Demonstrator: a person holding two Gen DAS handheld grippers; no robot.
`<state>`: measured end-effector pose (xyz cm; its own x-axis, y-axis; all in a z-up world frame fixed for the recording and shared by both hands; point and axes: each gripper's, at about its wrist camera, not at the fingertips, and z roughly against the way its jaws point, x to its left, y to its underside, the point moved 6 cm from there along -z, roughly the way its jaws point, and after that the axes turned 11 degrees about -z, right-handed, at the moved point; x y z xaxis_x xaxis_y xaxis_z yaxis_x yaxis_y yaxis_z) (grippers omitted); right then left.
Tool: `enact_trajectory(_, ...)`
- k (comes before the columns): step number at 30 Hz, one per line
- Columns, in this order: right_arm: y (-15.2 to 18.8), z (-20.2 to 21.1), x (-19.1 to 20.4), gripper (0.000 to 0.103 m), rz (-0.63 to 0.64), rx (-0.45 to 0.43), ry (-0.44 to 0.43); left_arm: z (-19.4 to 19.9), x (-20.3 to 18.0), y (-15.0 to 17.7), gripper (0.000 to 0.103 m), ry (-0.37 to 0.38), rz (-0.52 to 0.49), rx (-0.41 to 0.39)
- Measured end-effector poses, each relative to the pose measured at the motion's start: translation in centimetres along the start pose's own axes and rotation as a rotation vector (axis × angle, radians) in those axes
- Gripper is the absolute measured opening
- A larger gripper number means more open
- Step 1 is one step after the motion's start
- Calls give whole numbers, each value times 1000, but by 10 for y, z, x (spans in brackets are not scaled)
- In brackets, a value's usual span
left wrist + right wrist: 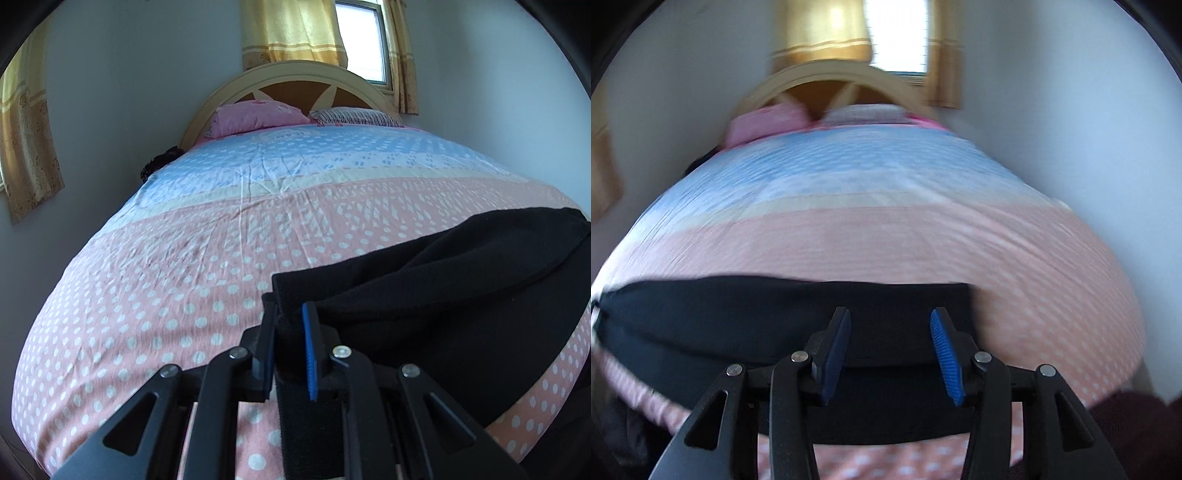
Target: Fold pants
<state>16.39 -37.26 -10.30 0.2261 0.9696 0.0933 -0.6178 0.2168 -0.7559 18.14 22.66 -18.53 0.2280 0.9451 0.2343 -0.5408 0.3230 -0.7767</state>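
The black pants lie on the bed as a long band, running crosswise in front of both claws. The left claw is pinched nearly closed on a folded edge at one end of the pants, with the rest of the cloth stretching off to its right. The right claw hangs wide open and empty just above the other end. That end is probably its next grasp, before both ends are folded together.

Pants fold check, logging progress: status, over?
Left gripper shut on black pants end. Right gripper open above them, blurred. Pants flat on bedspread. Nothing in the way.
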Motion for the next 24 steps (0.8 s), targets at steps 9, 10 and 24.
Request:
enact_trajectory(9, 92, -48, 245, 47, 575, 166, -275, 17, -8, -22, 15, -83, -205, -73)
enact_trajectory(10, 100, -55, 261, 47, 634, 159, -263, 21, -9, -26, 15, -93, -232, -90)
enact_trajectory(24, 106, -55, 272, 3, 639, 193, -291, 38, -25, -3, 15, -121, -454, -120)
